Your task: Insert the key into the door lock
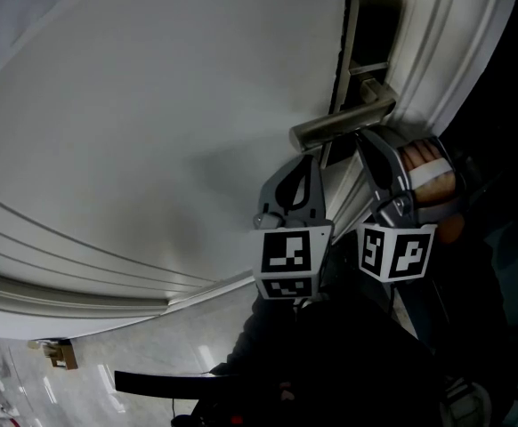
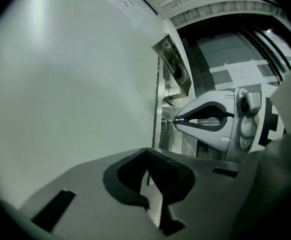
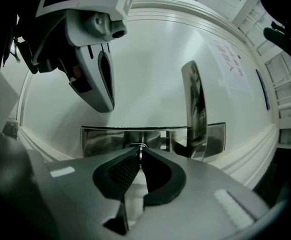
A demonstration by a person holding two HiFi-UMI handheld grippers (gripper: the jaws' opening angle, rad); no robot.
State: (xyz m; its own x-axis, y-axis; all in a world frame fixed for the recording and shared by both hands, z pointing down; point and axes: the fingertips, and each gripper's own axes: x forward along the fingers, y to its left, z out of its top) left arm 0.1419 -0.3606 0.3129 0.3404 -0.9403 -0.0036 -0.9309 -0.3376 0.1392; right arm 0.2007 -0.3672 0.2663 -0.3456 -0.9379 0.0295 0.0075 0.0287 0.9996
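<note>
Right gripper view: the right gripper [image 3: 140, 160] pinches the key [image 3: 141, 147] edge-on, with its tip at the keyhole in the steel lock plate [image 3: 103, 140], beside the handle [image 3: 195, 109]. The left gripper [image 2: 146, 155] is closed on nothing, near the white door [image 2: 75, 94].

Head view: the grey two-jaw right gripper [image 1: 364, 136] and the brushed-metal lever handle [image 1: 343, 121] cover the door lock, so the keyhole is not visible. The hand [image 1: 419, 157] is largely hidden behind that gripper.

Right gripper view: the thin silver metal key [image 3: 141, 153] shows edge-on only. Its tip appears buried in the polished steel lock plate [image 3: 100, 139]; insertion depth cannot be determined.

Left gripper view: the white printed sheet [image 2: 120, 1] is cut off by the picture edge, and its print is too small to read.
</note>
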